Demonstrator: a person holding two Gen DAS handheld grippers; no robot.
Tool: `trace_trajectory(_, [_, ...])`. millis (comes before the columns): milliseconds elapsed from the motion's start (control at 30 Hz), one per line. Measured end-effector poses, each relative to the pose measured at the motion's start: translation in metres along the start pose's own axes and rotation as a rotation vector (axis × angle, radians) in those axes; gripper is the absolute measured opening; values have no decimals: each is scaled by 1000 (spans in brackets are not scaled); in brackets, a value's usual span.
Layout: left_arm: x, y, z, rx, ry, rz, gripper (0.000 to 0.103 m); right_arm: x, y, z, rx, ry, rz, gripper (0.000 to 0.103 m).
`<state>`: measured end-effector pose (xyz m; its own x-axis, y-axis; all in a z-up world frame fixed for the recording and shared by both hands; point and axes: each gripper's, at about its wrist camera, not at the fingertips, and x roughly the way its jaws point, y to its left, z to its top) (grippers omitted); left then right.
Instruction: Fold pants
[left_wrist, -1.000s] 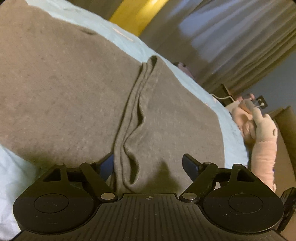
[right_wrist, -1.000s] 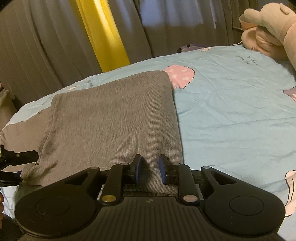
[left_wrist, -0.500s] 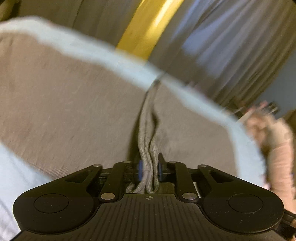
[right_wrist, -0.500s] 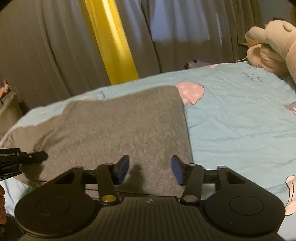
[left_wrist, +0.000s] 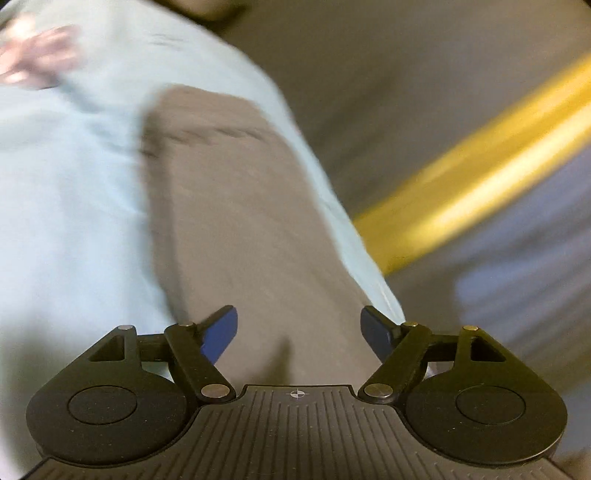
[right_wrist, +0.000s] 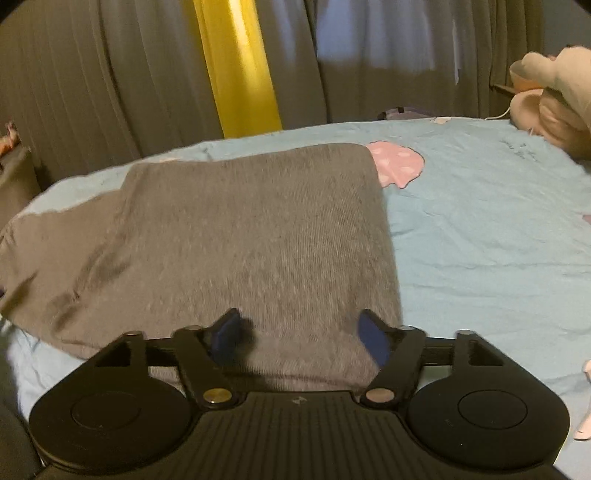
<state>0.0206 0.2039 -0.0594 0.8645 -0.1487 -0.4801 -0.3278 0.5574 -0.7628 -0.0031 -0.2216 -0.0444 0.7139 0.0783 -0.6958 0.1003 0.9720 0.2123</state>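
Grey pants (right_wrist: 236, 240) lie folded on the blue bedsheet (right_wrist: 480, 229), both the left gripper (left_wrist: 299, 328) and right gripper (right_wrist: 299, 332) opening empty above them; next, likely regrasp the 6 o'clock edge.

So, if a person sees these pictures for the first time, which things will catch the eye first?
Probably the grey pants, lying folded on the light blue bedsheet right in front of both grippers. Next, the bright yellow curtain strip among the grey curtains behind the bed, and the pink plush toy at the far right edge. The right gripper is opening above the pants and pinches nothing.
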Motion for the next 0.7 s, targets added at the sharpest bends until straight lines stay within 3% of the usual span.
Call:
trace_trajectory(100, [-8,31,19,-117,-41,-26,82,1,-1,0,2,-17,-8,74])
trace_trajectory(167, [-7,37,30,-77,-62,16,86,1,-2,1,8,-32,-48,75])
trace_trajectory(233, [0,45,38,-45,-34,26,88,3,-4,2,16,-38,-107,79])
trace_trajectory(333, [8,61,43,-143,-19,-77,89,9,-15,3,87,-13,-108,80])
trace_trajectory(500, [26,63,50,-142,19,-72,89,5,-8,2,49,-44,-88,81])
trace_trajectory(567, [32,56,57,-123,10,-53,77,2,-1,1,3,-55,-98,82])
trace_trajectory(600, [35,52,60,-105,11,-29,41,2,1,1,-8,-59,-95,82])
trace_trajectory(633, [38,47,61,-87,25,15,20,0,2,1,-13,-66,-91,82])
trace_trajectory(700, [32,41,60,-49,11,38,18,-7,2,2,-5,-89,-84,82])
